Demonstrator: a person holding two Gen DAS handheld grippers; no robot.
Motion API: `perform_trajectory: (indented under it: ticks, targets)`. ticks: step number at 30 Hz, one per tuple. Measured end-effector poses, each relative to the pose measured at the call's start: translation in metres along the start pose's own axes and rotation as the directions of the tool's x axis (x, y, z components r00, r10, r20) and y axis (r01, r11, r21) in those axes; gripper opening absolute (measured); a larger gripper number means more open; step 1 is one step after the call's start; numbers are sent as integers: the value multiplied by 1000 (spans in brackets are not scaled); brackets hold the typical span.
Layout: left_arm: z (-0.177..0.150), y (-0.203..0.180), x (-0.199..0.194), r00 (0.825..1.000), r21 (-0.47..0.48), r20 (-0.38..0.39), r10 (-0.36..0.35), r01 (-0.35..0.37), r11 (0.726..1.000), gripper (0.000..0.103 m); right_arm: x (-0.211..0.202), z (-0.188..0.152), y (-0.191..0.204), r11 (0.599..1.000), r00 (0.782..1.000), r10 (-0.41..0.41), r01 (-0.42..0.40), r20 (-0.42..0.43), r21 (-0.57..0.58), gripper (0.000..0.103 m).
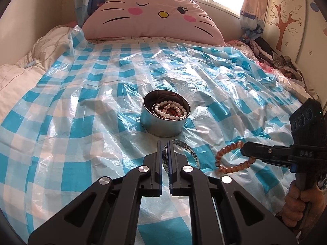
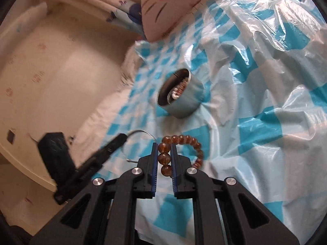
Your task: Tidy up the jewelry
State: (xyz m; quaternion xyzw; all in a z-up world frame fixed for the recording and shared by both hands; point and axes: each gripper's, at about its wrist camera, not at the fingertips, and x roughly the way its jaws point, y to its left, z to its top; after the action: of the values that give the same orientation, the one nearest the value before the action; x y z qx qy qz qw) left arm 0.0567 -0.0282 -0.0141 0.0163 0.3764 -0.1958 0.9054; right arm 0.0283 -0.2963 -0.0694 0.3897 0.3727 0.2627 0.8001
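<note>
Jewelry: being gathered into the round metal tin (image 1: 165, 120), sitting on the bed's blue-and-white checked plastic sheet (image 1: 81, 110).
Tin contents: already holding a white pearl-like bead bracelet (image 1: 170, 111) coiled over darker red-brown pieces.
Left gripper (image 1: 165, 159): clamping closed on a silver bangle (image 1: 189, 150), just on the near side of the tin and almost touching its wall.
Right gripper (image 2: 164, 157): pinching closed on the amber bead bracelet (image 2: 184, 140), a few beads caught between the blue pads, the rest of the loop hanging free; near the tin, further off than the bangle.
Step in hand: judging by both grips, carrying two pieces toward the tin at once.
Next move: calling for each piece to be brought over the tin's open mouth and let go inside, one at a time to avoid crowding the rim.
Materials: tin smooth and shiny, straight-walled; bangle thin, rigid, with an engraved pattern; amber beads round, glossy, translucent, strung flexibly; sheet thin, crinkled, glaring in window light.
Risk: tin likely tipping on the soft, slippery sheet if nudged.
</note>
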Motion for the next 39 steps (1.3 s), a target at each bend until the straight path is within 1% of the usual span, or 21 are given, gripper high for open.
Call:
perform_trajectory:
  ticks: [1, 3, 5, 6, 11, 15, 20, 26, 30, 35, 39]
  targets:
    - [0, -1, 0, 1000, 0, 2, 1, -1, 1000, 4, -3, -1, 1, 1000, 999, 27, -27, 22, 6, 13]
    - [1, -2, -2, 1000, 1, 8, 4, -4, 1000, 4, -9, -1, 5, 999, 997, 54, -53, 54, -7, 13]
    - [1, -5, -2, 1000, 9, 12, 9, -9, 1000, 4, -14, -1, 9, 994, 991, 108, -108, 76, -6, 13]
    - [1, -6, -3, 1000, 13, 15, 11, -12, 1000, 4, -15, -1, 11, 993, 989, 122, -121, 84, -11, 13]
    - [1, -11, -5, 999, 35, 28, 22, -23, 999, 4, -5, 6, 27, 984, 980, 179, -177, 89, -33, 13]
    - [1, -13, -6, 999, 43, 35, 28, -29, 999, 4, 1, 7, 30, 976, 972, 217, -214, 91, -37, 13]
    - [2, -13, -7, 998, 45, 48, 30, -33, 998, 4, 5, 10, 29, 962, 954, 274, -273, 118, -25, 13]
    - [5, -13, -6, 998, 42, 59, 33, -35, 998, 4, 8, 19, 28, 948, 935, 316, -318, 161, -19, 13]
    - [7, -12, -7, 997, 39, 72, 32, -35, 999, 4, 10, 24, 29, 938, 923, 345, -346, 170, -23, 13]
    - [14, -10, -10, 993, 15, 113, 21, -23, 1000, 4, 12, 30, 24, 923, 906, 379, -384, 188, -9, 13]
    - [18, -10, -9, 990, -2, 134, 35, -35, 999, 4, 13, 37, 22, 913, 891, 401, -408, 211, -12, 13]
